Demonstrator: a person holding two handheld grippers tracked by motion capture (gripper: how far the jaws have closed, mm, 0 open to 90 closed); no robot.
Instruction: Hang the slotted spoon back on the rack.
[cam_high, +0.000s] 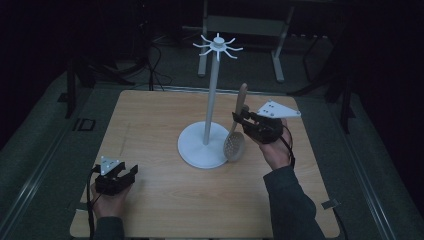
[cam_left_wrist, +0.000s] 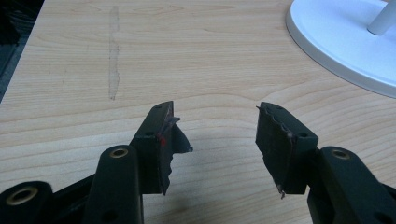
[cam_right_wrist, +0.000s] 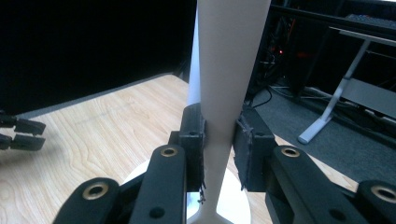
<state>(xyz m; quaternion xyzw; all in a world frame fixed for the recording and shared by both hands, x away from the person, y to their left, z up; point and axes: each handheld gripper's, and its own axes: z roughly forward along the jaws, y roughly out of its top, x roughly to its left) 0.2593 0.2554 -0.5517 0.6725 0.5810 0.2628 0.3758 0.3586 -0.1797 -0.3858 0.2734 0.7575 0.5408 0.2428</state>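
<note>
Right gripper (cam_high: 239, 119) clamped on spoon (cam_high: 236, 131) handle, bowl hanging low beside stand (cam_high: 209, 100) base. Left gripper (cam_high: 121, 176) parked on table (cam_high: 150, 115), jaws apart, empty. Presumably bound for the top hooks (cam_high: 218, 46); not yet hung.

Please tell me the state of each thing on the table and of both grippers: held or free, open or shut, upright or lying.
Slotted spoon: held by its handle, lifted, bowl down beside the stand's base.
Right gripper: shut on the spoon's handle.
Left gripper: open, holding nothing, low over the table.
Hook stand: upright on its round base, nothing on its hooks.
Table: bare wood with a faint streak.
</note>
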